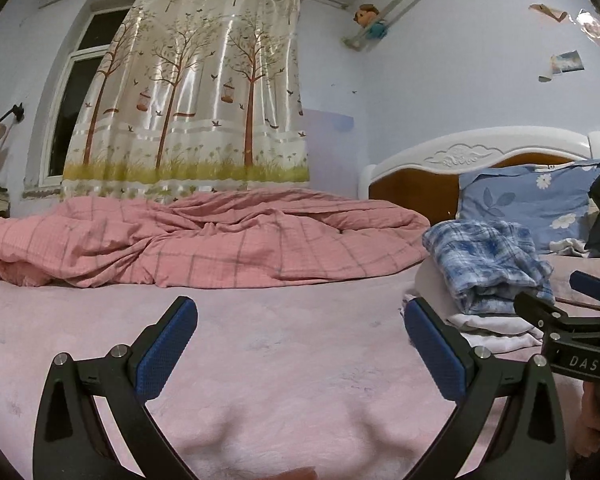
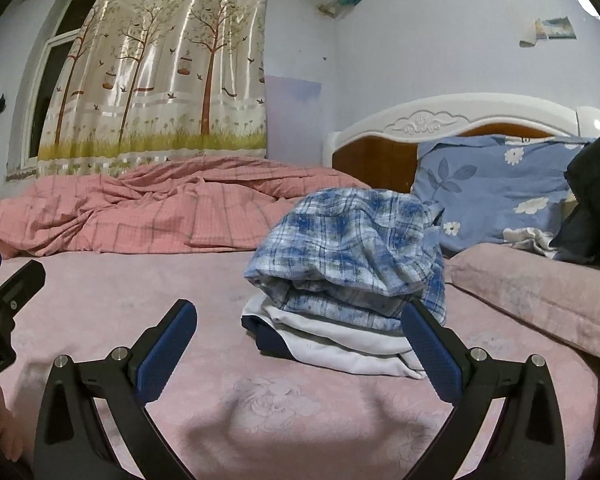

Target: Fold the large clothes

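Both wrist views sit low over the bed (image 1: 300,360), facing the curtain (image 1: 188,92) and headboard (image 1: 480,152), the right view nearer the folded plaid shirt (image 2: 352,248); both share quilt (image 2: 140,208), pillow (image 2: 492,188) and shirt.

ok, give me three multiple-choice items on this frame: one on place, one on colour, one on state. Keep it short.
1. Where does the blue plaid garment lie?
A. on top of a white folded garment
B. draped on the headboard
C. under the pink quilt

2. What colour is the pillow at the headboard?
A. green striped
B. blue with white flowers
C. plain red

3. How do the jaws of the right gripper stand?
A. shut on the plaid garment
B. shut on nothing
C. open, holding nothing

Answers:
1 A: the plaid piece sits on the white one in the stack on the bed.
2 B: blue cloth with white blossoms shows.
3 C: a wide gap shows between them, with no cloth in it.
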Tool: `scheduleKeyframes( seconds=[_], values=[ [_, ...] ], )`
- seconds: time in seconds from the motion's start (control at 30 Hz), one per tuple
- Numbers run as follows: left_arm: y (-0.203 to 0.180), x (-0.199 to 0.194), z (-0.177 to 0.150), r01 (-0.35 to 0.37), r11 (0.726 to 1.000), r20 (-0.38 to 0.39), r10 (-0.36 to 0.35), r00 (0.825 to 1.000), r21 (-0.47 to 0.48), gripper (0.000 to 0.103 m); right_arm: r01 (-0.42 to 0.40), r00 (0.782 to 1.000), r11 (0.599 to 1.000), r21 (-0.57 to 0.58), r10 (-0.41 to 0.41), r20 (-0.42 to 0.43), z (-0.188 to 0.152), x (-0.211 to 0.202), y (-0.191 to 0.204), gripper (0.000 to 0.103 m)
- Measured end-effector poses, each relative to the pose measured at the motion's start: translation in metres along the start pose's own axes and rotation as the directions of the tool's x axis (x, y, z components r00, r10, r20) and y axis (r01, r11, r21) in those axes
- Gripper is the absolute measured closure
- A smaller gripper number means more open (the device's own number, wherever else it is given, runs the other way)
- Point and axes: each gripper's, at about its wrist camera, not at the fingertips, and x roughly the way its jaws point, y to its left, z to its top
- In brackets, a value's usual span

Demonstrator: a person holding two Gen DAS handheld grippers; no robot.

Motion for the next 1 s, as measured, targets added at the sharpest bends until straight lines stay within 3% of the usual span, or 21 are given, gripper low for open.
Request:
scheduleKeyframes(
  seconds=[1.0],
  values=[
    [0.0025,-0.001,-0.0033,-0.019,1.0,0.003,0.019,1.0,-0.007,0.0,-0.008,1.0,1.0,-0.019,0.008,0.007,0.0012,0.0015,0.0009,0.0]
  ],
)
